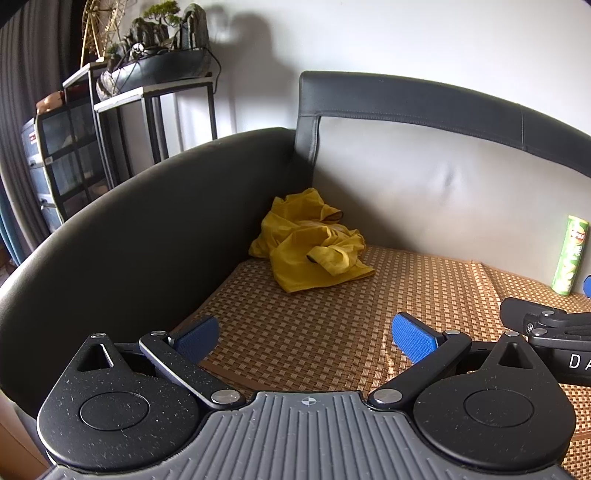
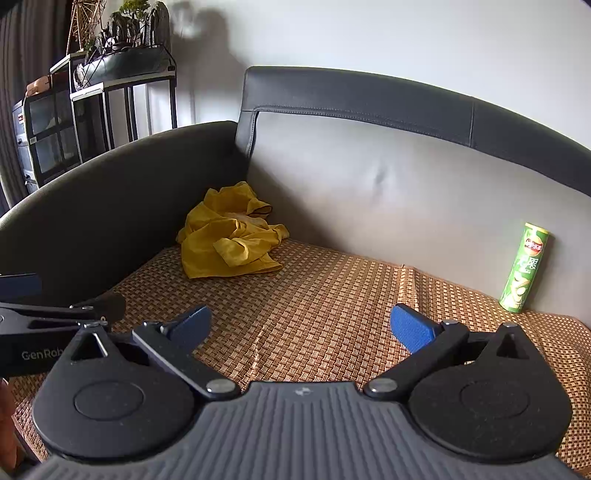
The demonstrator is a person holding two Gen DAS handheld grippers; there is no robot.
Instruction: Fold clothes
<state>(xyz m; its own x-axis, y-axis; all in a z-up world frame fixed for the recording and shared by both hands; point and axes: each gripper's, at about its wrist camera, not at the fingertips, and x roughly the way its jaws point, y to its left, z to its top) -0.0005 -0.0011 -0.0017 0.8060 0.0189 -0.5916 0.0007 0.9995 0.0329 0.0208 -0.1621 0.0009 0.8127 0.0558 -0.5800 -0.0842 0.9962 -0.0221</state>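
Fingers of the left gripper (image 1: 306, 338) stand spread wide with nothing between them; the blue pads (image 1: 413, 338) face each other across bare woven mat (image 1: 314, 332); the fingers of the right gripper (image 2: 301, 328) are likewise fully parted and hold nothing. Both grippers hang above the near part of the seat, side by side; the right gripper's black linkage shows at the right edge of the left wrist view, and the left gripper's linkage shows at the left edge of the right wrist view.

Task item: one yellow garment (image 1: 310, 243), crumpled in a loose heap, lies on the mat in the far left corner of the sofa (image 1: 406, 99); it sits against the dark curved armrest (image 1: 147, 221) and just below the grey backrest (image 1: 424, 192); a sleeve or hem with a dark-lined opening folds over the top of the heap; neither gripper touches it, and it lies well apart from both.

Other items: a green crisp tube (image 2: 524, 267) stands upright on the mat at the right, against the backrest, well apart from the garment; behind the armrest, a metal-framed shelf (image 1: 155, 107) carries a dark tray with a miniature rock-and-tree arrangement (image 1: 166, 29); a dark cabinet (image 1: 70, 155) stands beside the shelf; a grey curtain (image 1: 18, 110) hangs at the far left.
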